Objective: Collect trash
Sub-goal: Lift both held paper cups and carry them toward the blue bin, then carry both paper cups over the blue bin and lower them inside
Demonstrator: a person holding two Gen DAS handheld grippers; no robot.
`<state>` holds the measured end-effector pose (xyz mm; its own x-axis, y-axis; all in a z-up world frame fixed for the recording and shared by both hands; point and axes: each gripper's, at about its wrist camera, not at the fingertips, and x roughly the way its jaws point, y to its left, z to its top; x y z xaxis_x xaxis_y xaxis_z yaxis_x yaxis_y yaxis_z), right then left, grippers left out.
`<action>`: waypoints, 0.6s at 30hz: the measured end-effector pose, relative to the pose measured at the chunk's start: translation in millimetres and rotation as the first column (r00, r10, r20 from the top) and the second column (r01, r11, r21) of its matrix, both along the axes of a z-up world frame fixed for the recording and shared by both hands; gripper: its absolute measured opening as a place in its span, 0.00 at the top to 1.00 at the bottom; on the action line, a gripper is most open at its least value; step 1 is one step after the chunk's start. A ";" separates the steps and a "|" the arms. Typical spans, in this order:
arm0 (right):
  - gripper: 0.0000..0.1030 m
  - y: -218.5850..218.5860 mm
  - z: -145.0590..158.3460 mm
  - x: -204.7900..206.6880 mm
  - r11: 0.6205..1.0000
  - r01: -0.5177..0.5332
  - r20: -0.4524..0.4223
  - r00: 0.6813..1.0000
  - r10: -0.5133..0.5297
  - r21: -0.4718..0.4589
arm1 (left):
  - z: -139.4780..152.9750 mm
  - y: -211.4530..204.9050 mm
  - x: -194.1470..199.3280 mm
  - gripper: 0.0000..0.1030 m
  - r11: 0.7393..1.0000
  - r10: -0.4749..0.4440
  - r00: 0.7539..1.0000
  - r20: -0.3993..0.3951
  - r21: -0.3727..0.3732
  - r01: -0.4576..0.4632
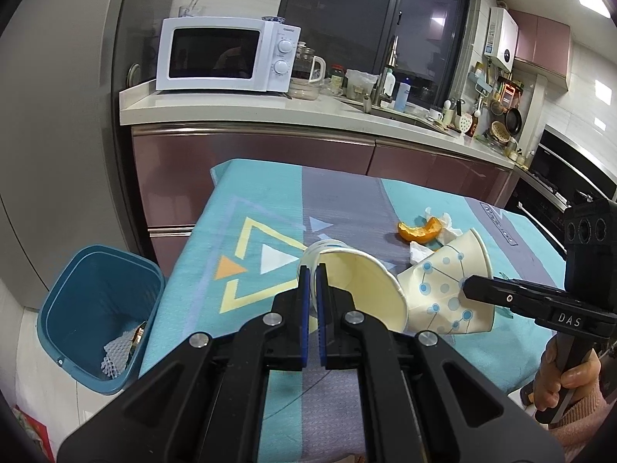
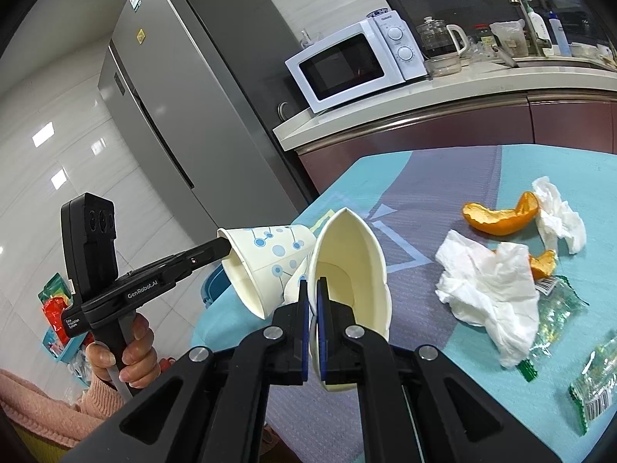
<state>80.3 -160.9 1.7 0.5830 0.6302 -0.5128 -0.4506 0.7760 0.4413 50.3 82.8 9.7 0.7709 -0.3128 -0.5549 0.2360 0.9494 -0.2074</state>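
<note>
1. Now both grippers are loaded: the left gripper [image 1: 313, 268] is pinched tight on the rim of a paper cup [image 1: 358, 289], and the right gripper [image 2: 313, 281] is clamped the same way on a second paper cup [image 2: 353, 262].
2. Both cups lie on their sides above the teal tablecloth [image 1: 239, 208], mouths toward the cameras, walls touching each other.
3. Key relation: the blue trash bin [image 1: 96, 308] sits on the floor off the table's left edge, so the left gripper looks nearer to it.
4. Thin, dotted cup walls look easily crushed.
5. Waiting on the cloth: orange peel [image 2: 501, 216], crumpled tissue [image 2: 489, 281], crinkly green wrappers [image 2: 559, 305].
</note>
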 end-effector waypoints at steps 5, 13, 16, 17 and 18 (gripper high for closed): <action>0.97 5.8 -0.3 2.4 1.000 -0.012 0.000 1.000 0.012 0.001 | 0.2 8.4 -5.1 0.96 1.000 0.019 1.000 0.004 0.001 -0.019; 0.97 20.1 1.6 7.7 0.999 -0.039 0.003 0.999 0.039 -0.001 | 1.6 26.3 -10.2 0.96 0.998 0.056 0.998 0.007 0.001 -0.056; 0.97 26.7 2.6 9.9 0.999 -0.052 0.006 0.999 0.052 -0.002 | 1.3 37.1 -12.5 0.96 0.997 0.077 0.997 0.006 0.001 -0.077; 0.97 28.6 3.0 10.9 0.998 -0.056 0.007 0.998 0.056 -0.003 | 1.4 39.8 -12.9 0.96 0.997 0.083 0.996 0.006 0.001 -0.083; 0.97 31.2 3.3 11.9 0.998 -0.062 0.007 0.998 0.062 -0.003 | 0.7 44.7 -13.8 0.96 0.996 0.092 0.996 0.004 -0.002 -0.092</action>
<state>92.2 -129.7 5.0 0.5466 0.6639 -0.5103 -0.5010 0.7476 0.4360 36.5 127.5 10.4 0.7985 -0.2415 -0.5514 0.1485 0.9667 -0.2083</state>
